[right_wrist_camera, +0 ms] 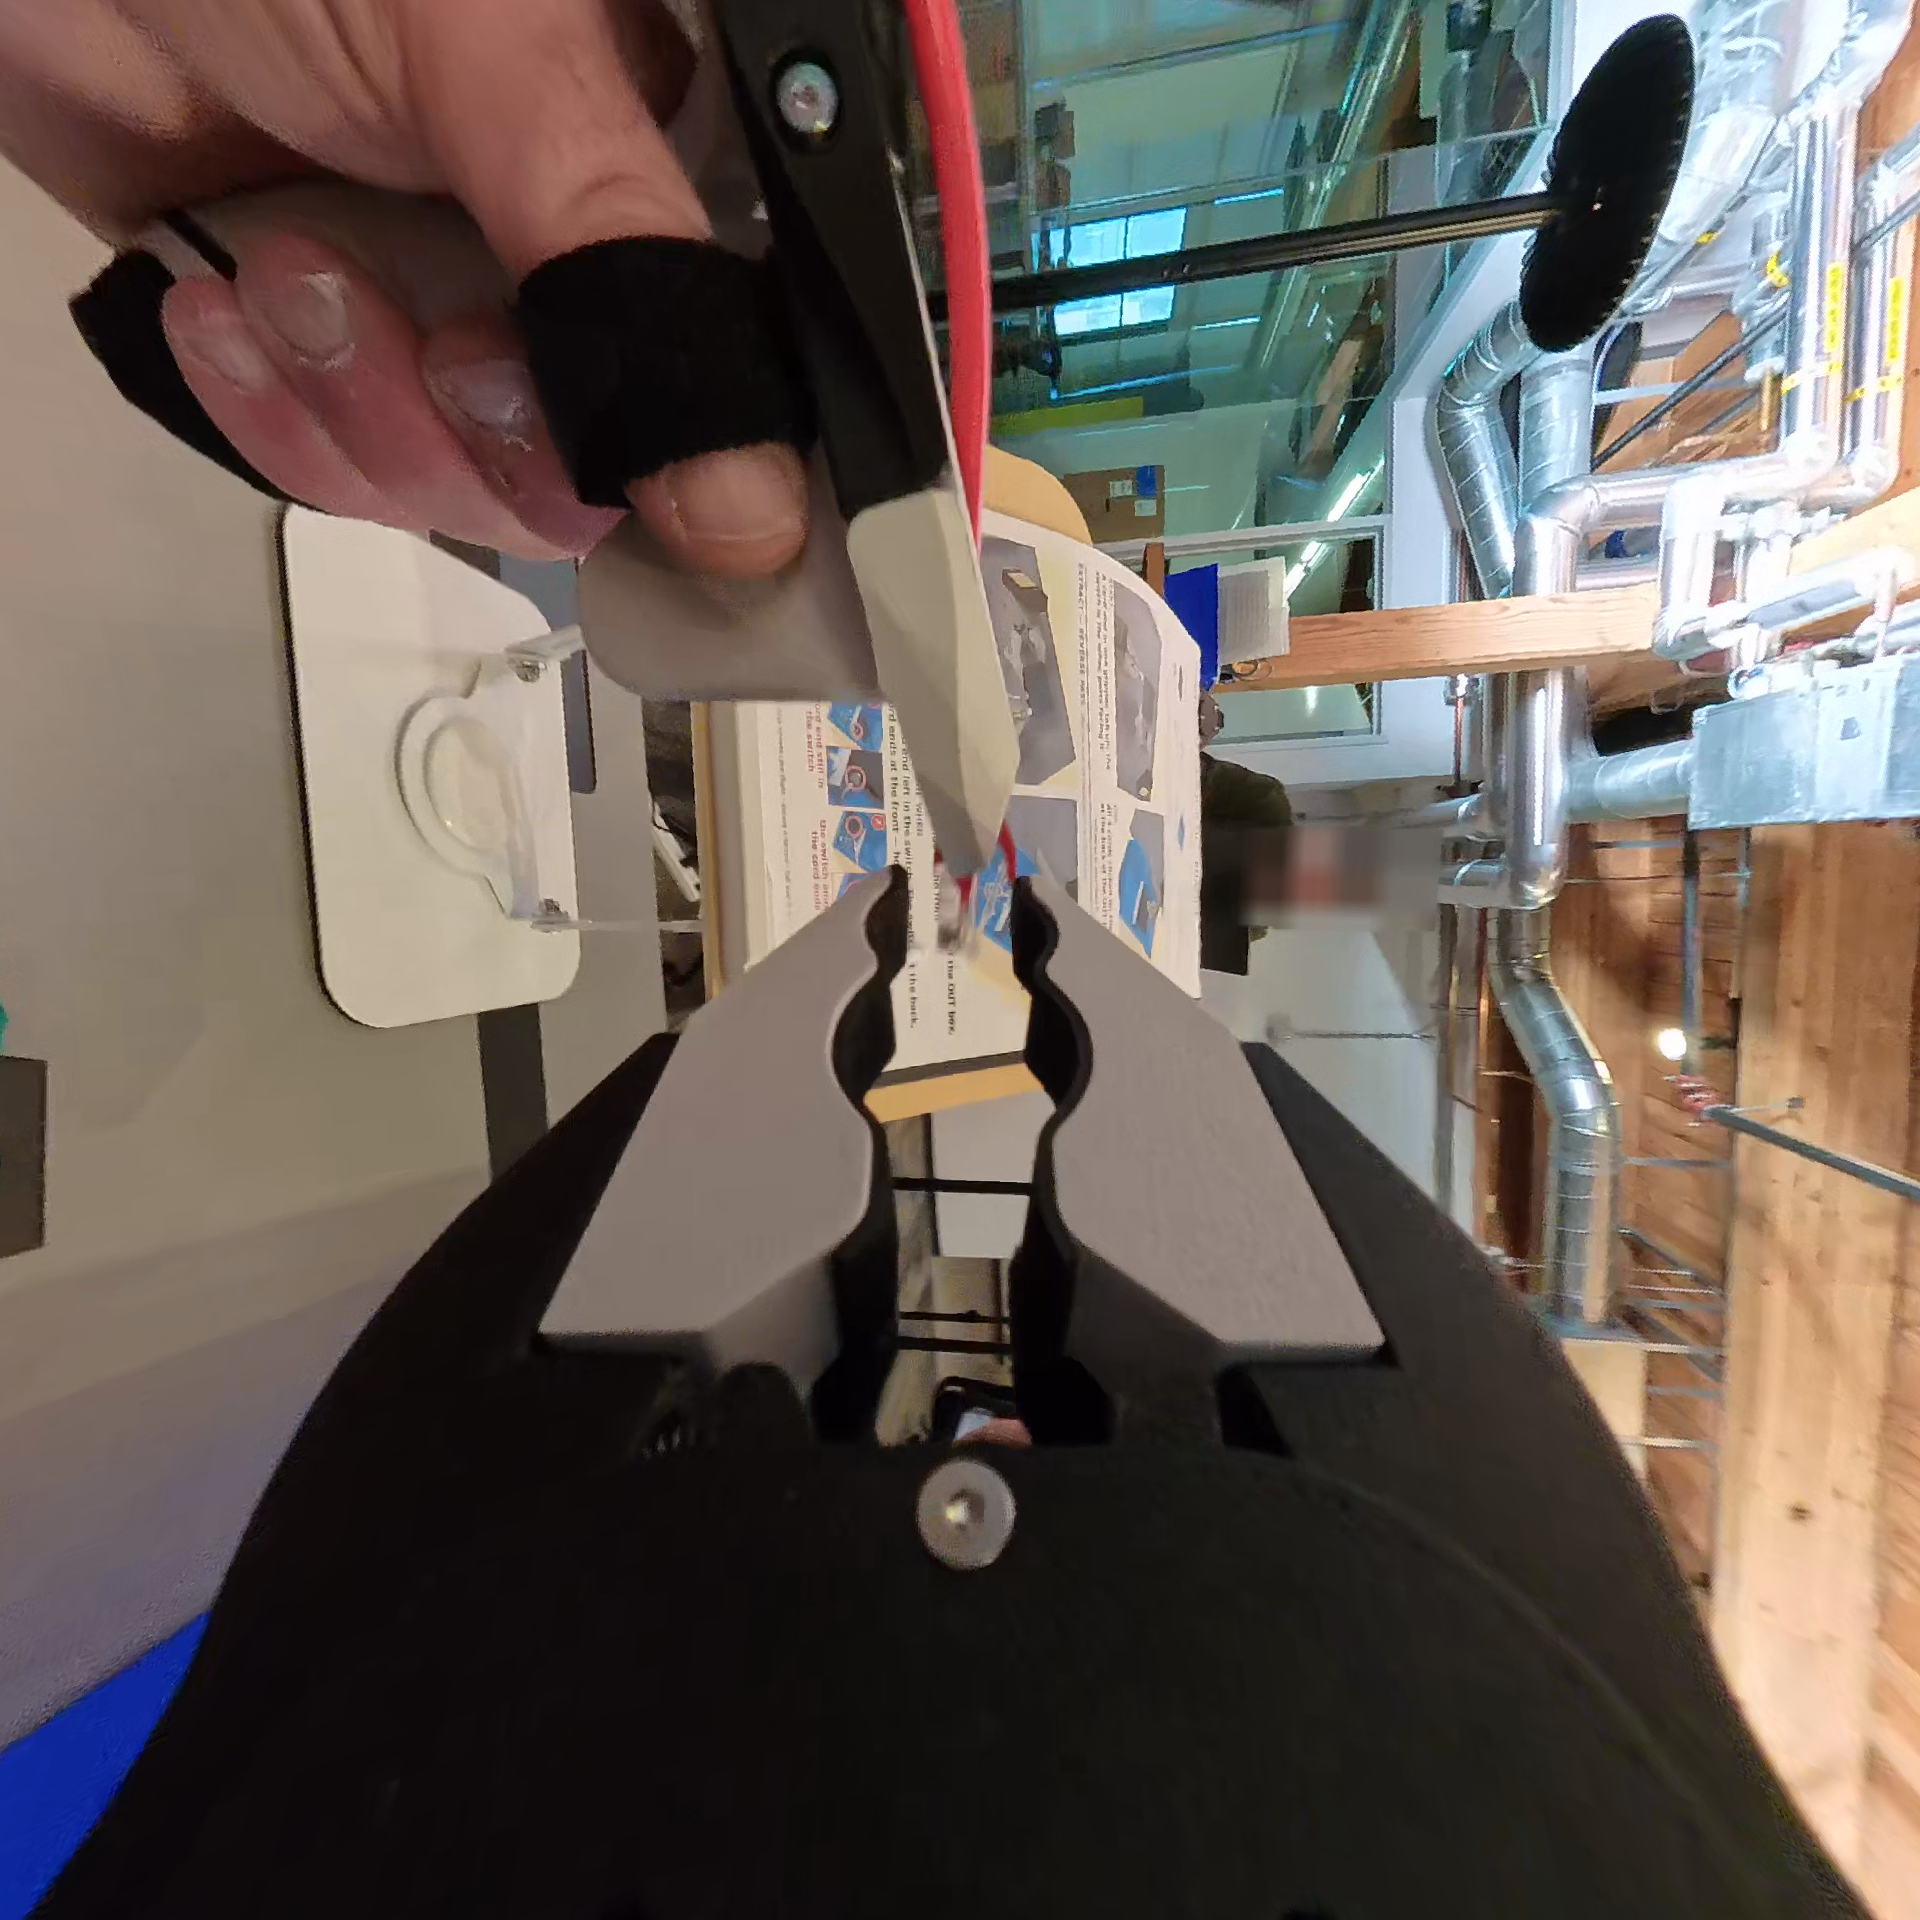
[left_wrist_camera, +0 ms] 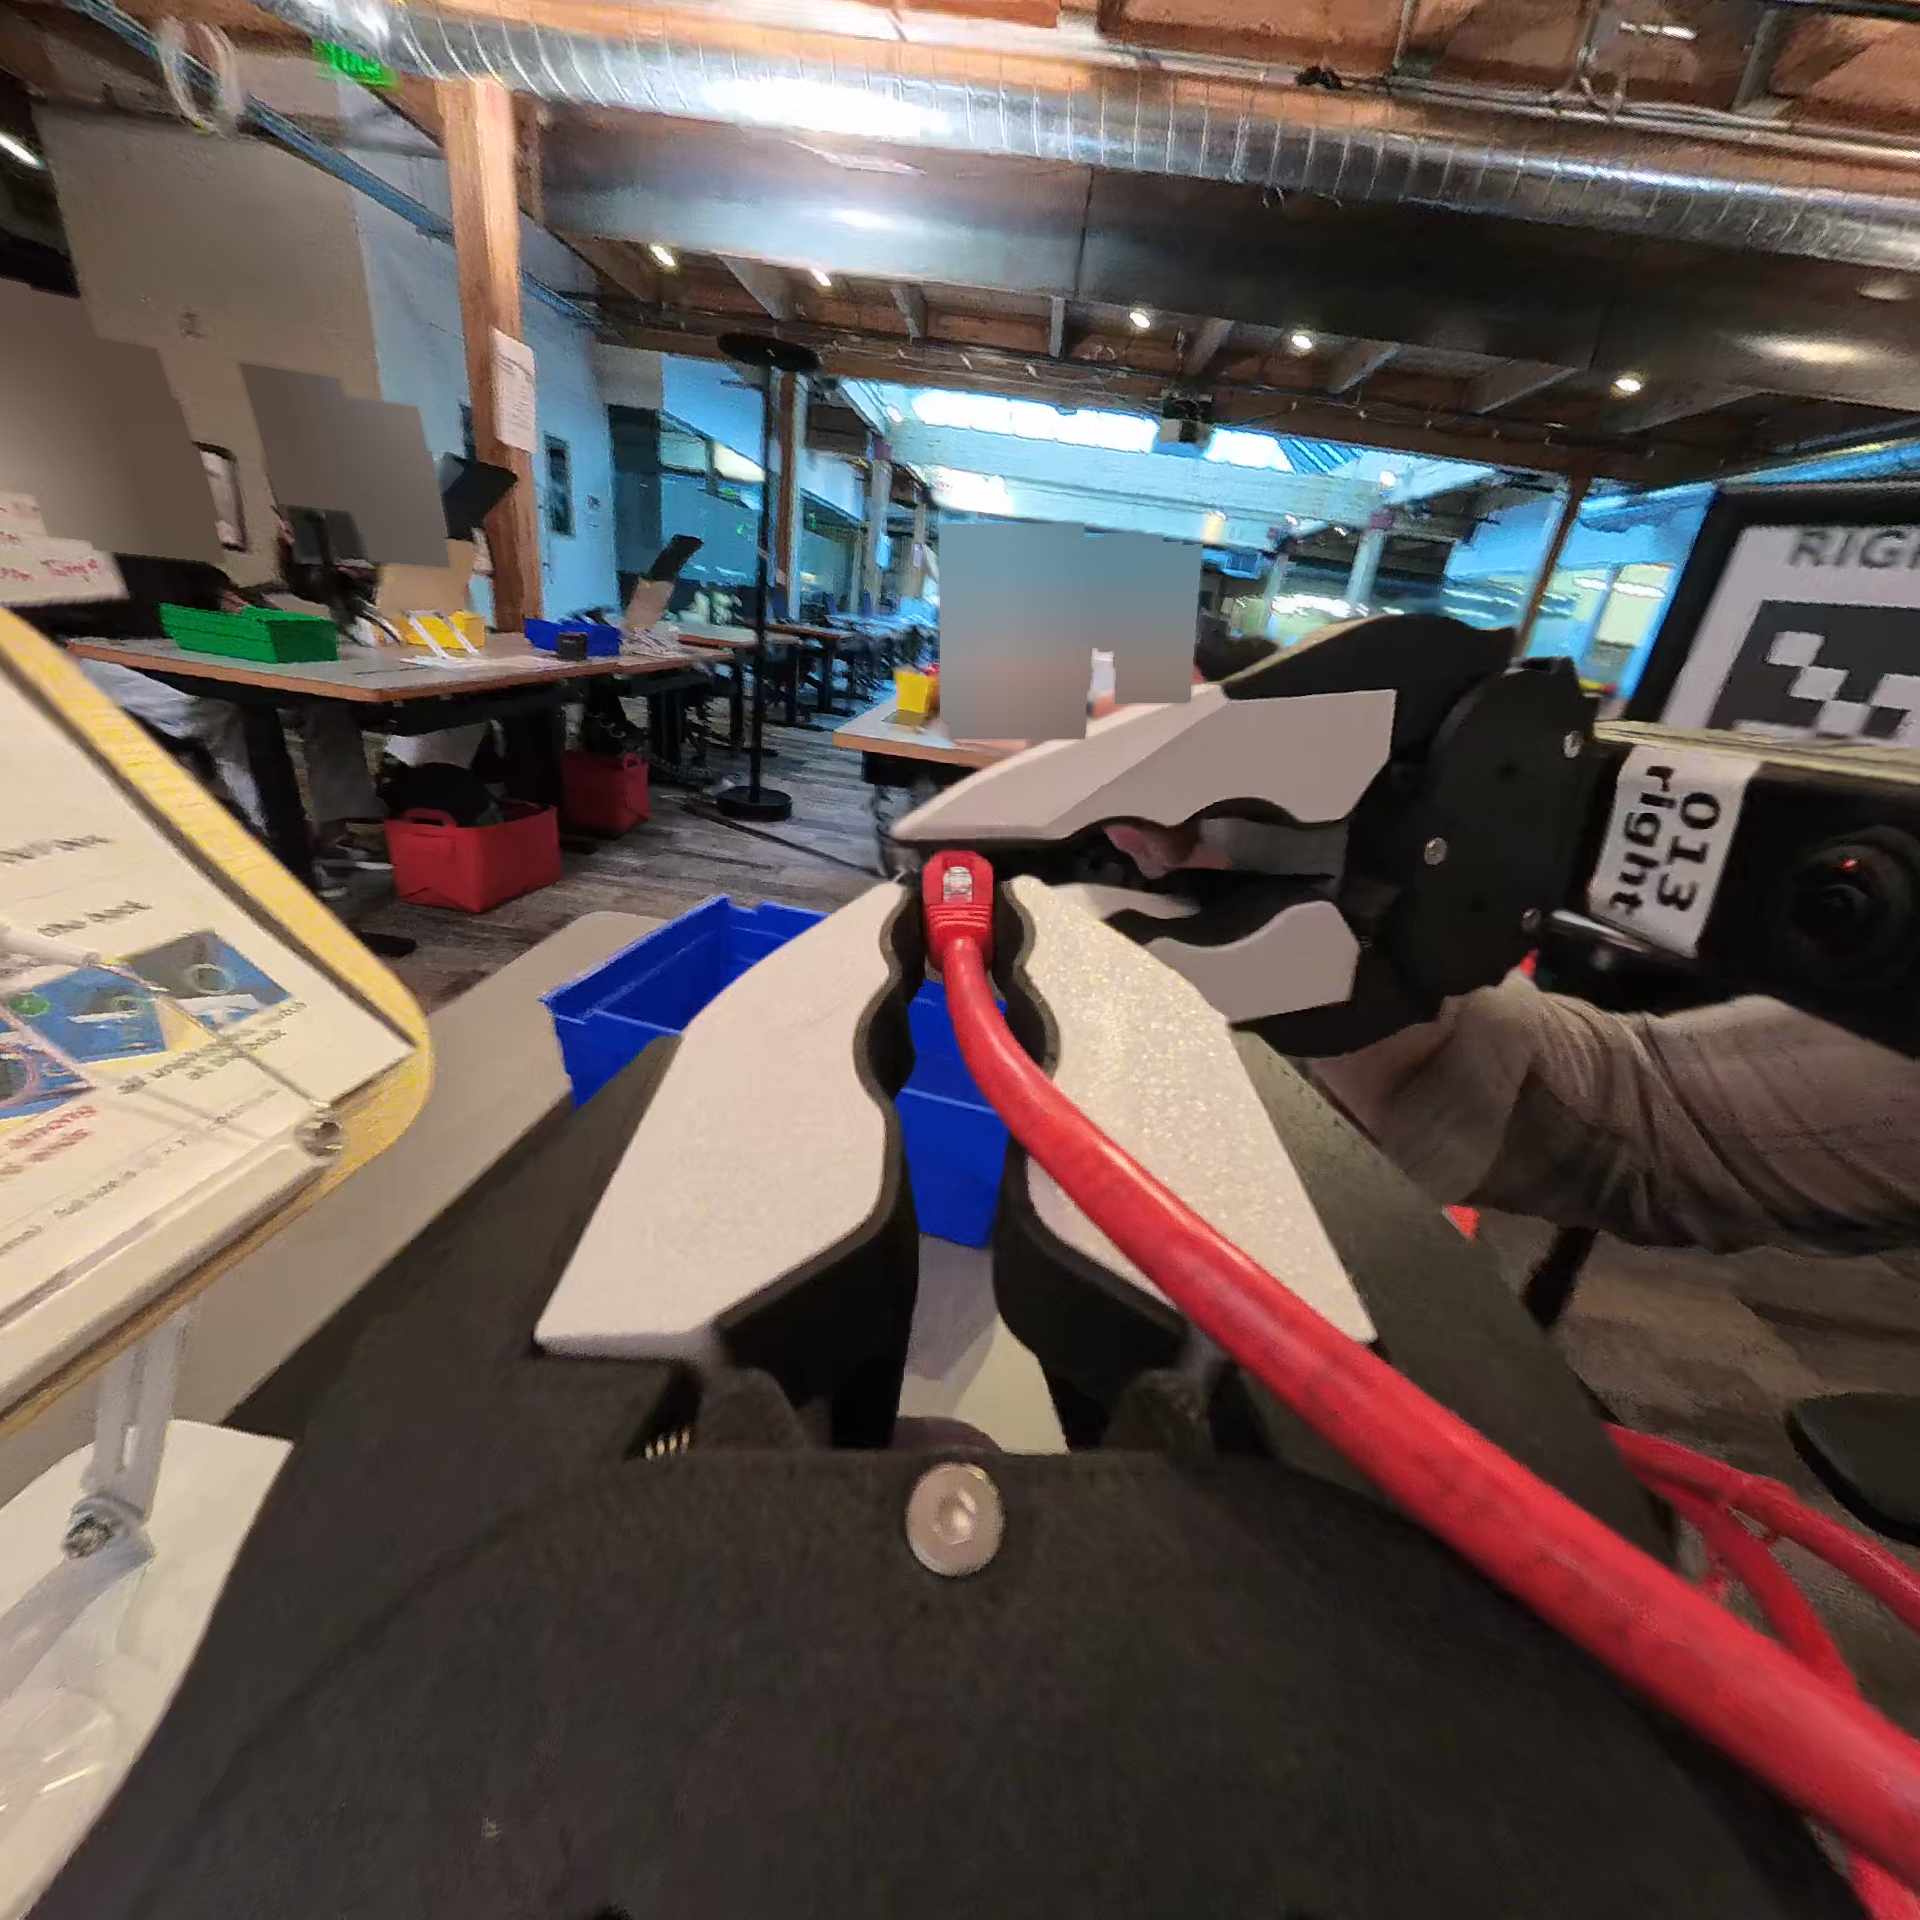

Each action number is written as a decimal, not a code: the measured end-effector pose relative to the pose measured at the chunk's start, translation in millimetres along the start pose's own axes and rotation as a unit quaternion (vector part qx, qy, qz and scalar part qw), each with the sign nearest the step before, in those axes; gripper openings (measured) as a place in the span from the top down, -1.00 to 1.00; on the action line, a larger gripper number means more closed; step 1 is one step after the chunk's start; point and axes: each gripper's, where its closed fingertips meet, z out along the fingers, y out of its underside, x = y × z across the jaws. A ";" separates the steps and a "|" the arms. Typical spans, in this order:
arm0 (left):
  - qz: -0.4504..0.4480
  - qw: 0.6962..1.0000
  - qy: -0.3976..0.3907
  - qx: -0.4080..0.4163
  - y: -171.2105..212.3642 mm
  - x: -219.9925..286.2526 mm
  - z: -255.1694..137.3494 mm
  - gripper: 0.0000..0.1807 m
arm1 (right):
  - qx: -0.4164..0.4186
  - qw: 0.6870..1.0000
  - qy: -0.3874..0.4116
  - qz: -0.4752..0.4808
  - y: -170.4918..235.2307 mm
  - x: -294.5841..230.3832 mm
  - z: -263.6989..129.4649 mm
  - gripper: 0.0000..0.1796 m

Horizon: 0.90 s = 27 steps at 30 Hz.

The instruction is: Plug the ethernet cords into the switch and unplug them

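Clamped jaws of the left gripper [left_wrist_camera: 956, 894] pinch a red cord [left_wrist_camera: 1195, 1216] just behind its plug [left_wrist_camera: 958, 885], which pokes out past the fingertips at frame centre; the cord runs back over the right finger toward the lower right, where more red loops lie. The right gripper [right_wrist_camera: 956, 904] stands narrowly parted, empty, its tips on either side of the plug in its own view but not closed on it. In the left view it reaches in from the right edge, a hand [left_wrist_camera: 1621, 1122] behind it. This looks like a handover or regrip of the plug end before plugging; no switch shows in either view, so the next move probably calls for the right jaws to close squarely on the plug body, clip kept free. Below the fingers sits a blue bin [left_wrist_camera: 665, 987] on a pale table [left_wrist_camera: 499, 1049], with an instruction sheet [left_wrist_camera: 135, 997] at the left edge. Beyond lies an open workshop: desks, bright bins, wooden beams, silver ducts overhead.
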 end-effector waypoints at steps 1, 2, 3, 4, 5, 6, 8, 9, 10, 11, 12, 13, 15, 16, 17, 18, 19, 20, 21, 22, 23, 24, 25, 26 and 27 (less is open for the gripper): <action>0.002 1.000 -0.004 0.011 -4.1 -1.9 -3.3 0.86 | 0.004 1.000 -0.004 0.016 1.1 1.6 -0.6 0.77; 0.001 1.000 0.002 0.023 -8.5 -1.7 -7.1 0.86 | 0.009 0.999 -0.005 0.039 2.7 4.7 -1.5 0.71; 0.004 0.999 -0.002 0.041 -14.8 -4.0 -12.3 0.86 | 0.011 0.998 0.000 0.061 5.6 9.2 -2.5 0.63; 0.002 0.998 -0.006 0.055 -20.3 -6.7 -17.7 0.86 | 0.012 0.997 0.004 0.078 9.0 13.0 -3.2 0.58; -0.003 0.998 0.002 0.068 -25.2 -7.0 -23.0 0.86 | 0.016 0.995 0.005 0.098 11.4 15.8 -4.1 0.58; -0.007 0.997 0.006 0.081 -30.5 -7.7 -28.8 0.86 | 0.023 0.992 0.003 0.123 12.7 18.3 -4.9 0.56; -0.010 0.995 0.007 0.101 -38.7 -11.6 -40.1 0.86 | 0.048 0.983 -0.008 0.179 11.4 21.7 -6.2 0.49; -0.009 0.994 0.014 0.109 -42.2 -11.3 -45.7 0.86 | 0.060 0.975 -0.021 0.214 10.7 22.2 -6.0 0.48; -0.005 0.993 0.025 0.119 -46.4 -9.8 -52.0 0.85 | 0.072 0.964 -0.040 0.253 10.3 21.6 -5.1 0.45; -0.002 0.991 0.034 0.127 -49.9 -8.9 -58.3 0.86 | 0.084 0.951 -0.062 0.292 9.9 20.5 -3.9 0.45; 0.001 0.990 0.051 0.128 -51.2 -6.0 -63.7 0.85 | 0.105 0.934 -0.087 0.329 7.7 19.2 -3.4 0.43; 0.006 0.989 0.072 0.126 -51.6 -1.7 -69.1 0.86 | 0.131 0.913 -0.115 0.369 3.9 18.2 -3.9 0.44; 0.026 0.986 0.086 0.139 -55.7 1.3 -81.4 0.86 | 0.182 0.864 -0.152 0.444 0.8 22.0 -5.1 0.40; 0.033 0.985 0.095 0.138 -55.8 3.4 -86.7 0.86 | 0.210 0.839 -0.173 0.472 -1.6 23.3 -7.5 0.39; 0.045 0.985 0.099 0.137 -55.7 4.8 -91.6 0.86 | 0.233 0.815 -0.186 0.496 -1.6 24.9 -9.2 0.38; 0.061 0.982 0.111 0.137 -55.4 9.5 -96.7 0.86 | 0.252 0.797 -0.202 0.510 -1.9 24.0 -11.2 0.38; 0.075 0.981 0.115 0.135 -54.8 12.0 -100.7 0.86 | 0.266 0.785 -0.218 0.515 -2.6 20.8 -13.2 0.39; 0.092 0.984 0.093 0.119 -51.8 7.9 -100.5 0.86 | 0.272 0.784 -0.222 0.512 -2.7 17.4 -13.9 0.41; 0.119 0.986 0.075 0.089 -44.4 6.0 -97.7 0.86 | 0.283 0.786 -0.222 0.502 -6.7 14.4 -16.1 0.42; 0.146 0.985 0.067 0.065 -38.2 7.6 -95.1 0.86 | 0.299 0.784 -0.230 0.493 -15.4 11.5 -20.3 0.43; 0.167 0.983 0.062 0.054 -35.2 9.9 -92.2 0.86 | 0.317 0.778 -0.238 0.487 -25.1 9.9 -24.2 0.46; 0.184 0.980 0.067 0.047 -33.0 15.0 -89.1 0.86 | 0.334 0.774 -0.242 0.481 -34.4 9.7 -27.6 0.51; 0.201 0.976 0.067 0.046 -32.4 19.1 -86.0 0.86 | 0.350 0.770 -0.246 0.474 -42.9 9.2 -30.4 0.55; 0.216 0.974 0.060 0.046 -32.6 21.2 -82.8 0.86 | 0.359 0.767 -0.246 0.471 -49.1 9.1 -31.3 0.59; 0.227 0.971 0.064 0.039 -30.6 25.5 -79.5 0.86 | 0.368 0.764 -0.242 0.472 -53.8 10.2 -31.4 0.62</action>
